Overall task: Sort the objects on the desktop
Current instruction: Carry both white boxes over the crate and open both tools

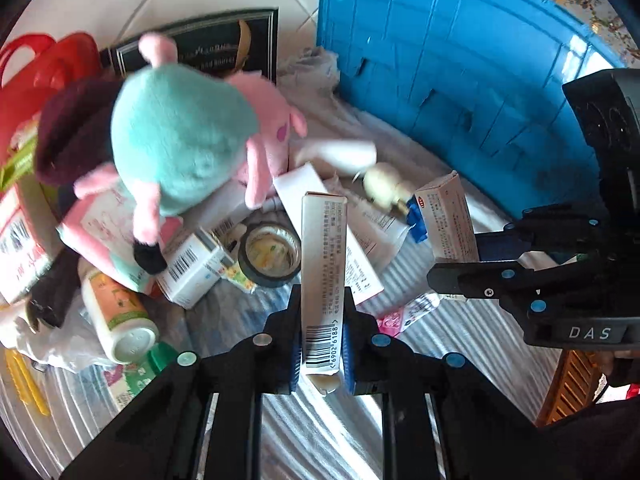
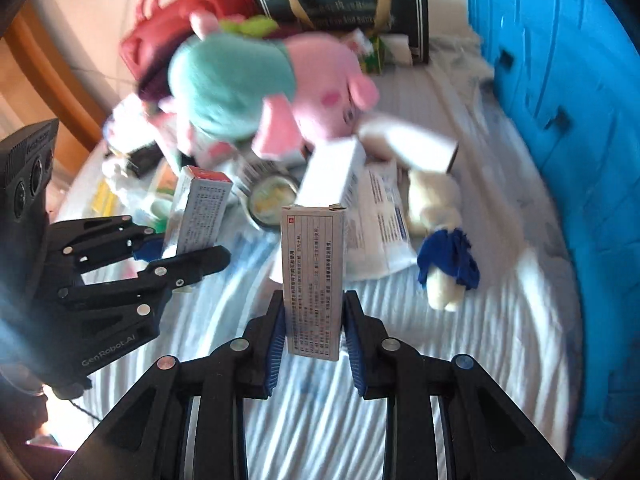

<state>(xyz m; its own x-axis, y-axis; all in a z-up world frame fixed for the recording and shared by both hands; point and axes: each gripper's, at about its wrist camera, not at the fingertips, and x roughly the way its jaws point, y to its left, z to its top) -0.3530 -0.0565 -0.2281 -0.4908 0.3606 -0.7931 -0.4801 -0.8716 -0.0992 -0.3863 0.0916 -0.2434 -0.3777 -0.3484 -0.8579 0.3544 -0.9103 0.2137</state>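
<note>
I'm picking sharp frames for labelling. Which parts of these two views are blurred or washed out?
Left wrist view: the plush toy is smeared, glare on the blue crate, while the barcode box in the tongs is crisp. Right wrist view: nearly all clutter is blurred; only the held box stays readable.

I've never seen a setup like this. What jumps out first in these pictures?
A pink plush toy in a teal dress sprawls over a heap of clutter, beside a big blue crate. In the foreground, each gripper's fingers pinch a slim white carton: the left gripper a barcoded box, the right gripper a text-covered box.
</note>
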